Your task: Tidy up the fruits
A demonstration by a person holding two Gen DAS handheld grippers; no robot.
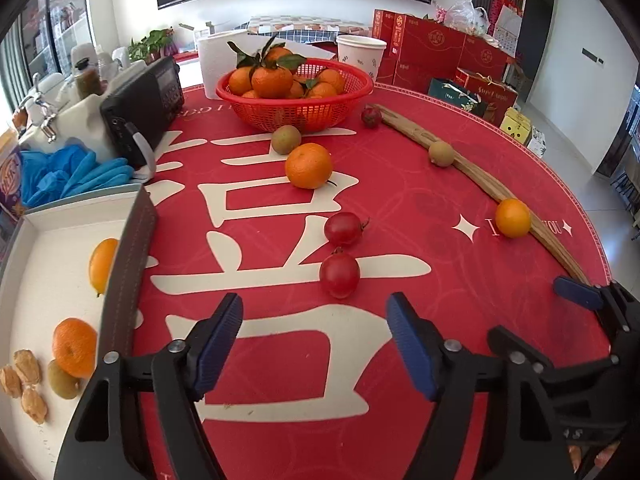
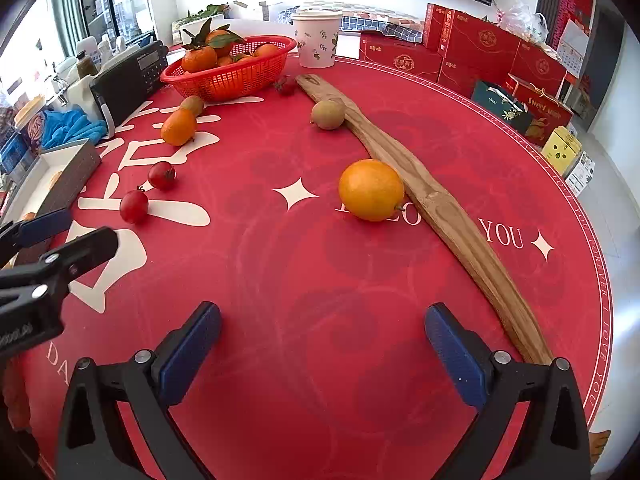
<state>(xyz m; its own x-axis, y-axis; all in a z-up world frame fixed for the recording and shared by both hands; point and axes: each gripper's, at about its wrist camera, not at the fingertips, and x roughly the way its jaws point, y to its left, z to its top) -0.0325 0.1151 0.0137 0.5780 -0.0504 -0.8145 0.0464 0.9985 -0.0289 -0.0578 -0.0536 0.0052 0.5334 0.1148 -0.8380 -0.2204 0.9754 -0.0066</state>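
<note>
While both grippers are held above the red tablecloth, nothing is gripped. The left gripper is seen with jaws apart and empty, two cherry tomatoes lying just ahead of its blue pads. The right gripper is spread wide, an orange resting beyond it against a curved wooden stick. Fruit already sorted — a mandarin among it — is found in the white box at left; a red basket of mandarins is placed farther back.
</note>
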